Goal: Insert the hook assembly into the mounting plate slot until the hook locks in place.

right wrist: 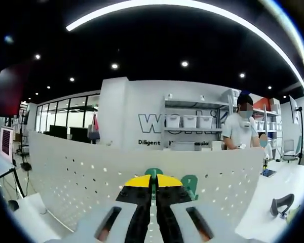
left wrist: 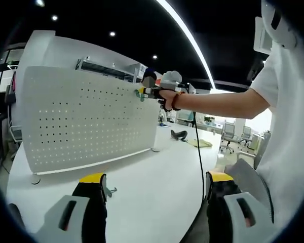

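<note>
Left hand-held gripper (left wrist: pixel 154 190) wide, empty, low over worktop (left wrist: pixel 152 177), held back as if to keep the view clear. Right hand-held gripper (right wrist: pixel 153 188) pinched narrow on green hook (right wrist: pixel 153 173), its tip pressed against pegboard (right wrist: pixel 81 177) ahead, upper edge, likely seating it.

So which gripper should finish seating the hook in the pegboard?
Right. The right gripper is already at the pegboard, jaws shut on the green hook. The left gripper sits open, back over the table.
</note>
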`<state>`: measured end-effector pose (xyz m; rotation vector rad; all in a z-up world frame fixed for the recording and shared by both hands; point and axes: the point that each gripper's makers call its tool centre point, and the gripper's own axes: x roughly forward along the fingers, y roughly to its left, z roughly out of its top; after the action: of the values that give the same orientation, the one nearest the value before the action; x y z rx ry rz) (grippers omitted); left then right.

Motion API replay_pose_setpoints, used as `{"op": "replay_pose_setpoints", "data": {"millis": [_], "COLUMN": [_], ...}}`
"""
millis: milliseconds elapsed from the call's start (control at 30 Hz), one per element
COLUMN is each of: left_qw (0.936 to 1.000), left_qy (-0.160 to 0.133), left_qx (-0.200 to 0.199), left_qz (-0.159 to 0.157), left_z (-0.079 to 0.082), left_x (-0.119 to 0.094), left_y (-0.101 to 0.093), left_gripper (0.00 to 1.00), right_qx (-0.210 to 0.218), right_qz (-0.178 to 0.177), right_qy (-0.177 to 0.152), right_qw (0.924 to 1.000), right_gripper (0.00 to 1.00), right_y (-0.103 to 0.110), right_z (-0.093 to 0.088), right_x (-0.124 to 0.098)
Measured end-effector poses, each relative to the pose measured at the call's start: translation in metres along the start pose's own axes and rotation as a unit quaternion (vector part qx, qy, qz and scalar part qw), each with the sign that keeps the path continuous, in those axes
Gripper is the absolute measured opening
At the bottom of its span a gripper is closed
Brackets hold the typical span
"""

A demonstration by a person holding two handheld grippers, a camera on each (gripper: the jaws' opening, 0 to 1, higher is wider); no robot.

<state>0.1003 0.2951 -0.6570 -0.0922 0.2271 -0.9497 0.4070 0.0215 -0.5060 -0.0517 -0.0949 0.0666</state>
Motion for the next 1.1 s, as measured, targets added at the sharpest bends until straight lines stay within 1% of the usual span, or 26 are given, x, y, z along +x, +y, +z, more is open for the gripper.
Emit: {"op": "replay_pose_setpoints", "data": {"millis": [200, 333, 367, 467, 500, 567, 633, 667, 800, 833, 900, 1000, 1100], "left_qw": [1.0, 0.9999, 0.9999, 0.9999, 0.9999, 0.9999, 0.9999, 0.9999, 0.9999, 0.9999, 0.9999, 0.9999, 0.9999], "left_qy": [0.006, 0.006, 0.007, 0.009, 0.01, 0.012, 0.011, 0.011, 0.009, 0.012, 0.013, 0.011, 0.014], "left_qx": [-0.001, -0.002, -0.001, -0.001, 0.0, 0.0, 0.001, 0.001, -0.001, 0.0, 0.002, -0.001, 0.0], "left_qz": [-0.006, -0.008, -0.008, -0.007, -0.007, -0.006, -0.004, -0.003, -0.004, -0.005, -0.007, -0.01, -0.009], "left_z": [-0.003, -0.003, -0.003, -0.003, -0.003, -0.003, -0.002, -0.002, -0.001, -0.002, -0.002, -0.002, -0.003], "left_x": [0.004, 0.004, 0.004, 0.003, 0.002, 0.002, 0.001, 0.001, 0.003, 0.004, 0.004, 0.005, 0.006], "left_y": [-0.002, -0.002, -0.002, -0.001, 0.0, 0.001, 0.003, 0.003, 0.003, 0.002, 0.001, -0.001, 0.0], "left_gripper": [0.83, 0.83, 0.83, 0.83, 0.83, 0.83, 0.83, 0.83, 0.83, 0.83, 0.83, 0.83, 0.83], "right_qx": [-0.003, -0.003, -0.01, -0.007, -0.008, -0.007, -0.008, -0.01, 0.004, 0.011, 0.003, 0.007, 0.006], "right_qz": [-0.002, -0.007, -0.005, 0.001, -0.001, -0.004, -0.015, -0.014, -0.027, -0.024, -0.024, -0.024, -0.017], "right_qy": [0.001, -0.01, -0.028, -0.061, -0.064, -0.059, -0.055, -0.056, -0.047, -0.053, -0.052, -0.054, -0.05], "right_qw": [1.0, 0.9999, 0.9996, 0.9981, 0.9979, 0.9982, 0.9984, 0.9983, 0.9985, 0.9983, 0.9984, 0.9982, 0.9986], "right_gripper": [0.0, 0.0, 0.0, 0.0, 0.0, 0.0, 0.0, 0.01, 0.01, 0.01, 0.01, 0.01, 0.01], "right_y": [-0.001, 0.0, 0.002, 0.009, 0.009, 0.009, 0.007, 0.007, 0.0, 0.0, 0.0, -0.002, 0.002], "right_z": [-0.006, -0.006, -0.001, 0.012, 0.014, 0.014, 0.011, 0.01, 0.001, 0.002, 0.002, 0.002, -0.002], "right_x": [-0.001, -0.002, -0.003, -0.005, -0.005, -0.003, -0.003, -0.004, -0.005, -0.005, -0.005, -0.004, -0.002]}}
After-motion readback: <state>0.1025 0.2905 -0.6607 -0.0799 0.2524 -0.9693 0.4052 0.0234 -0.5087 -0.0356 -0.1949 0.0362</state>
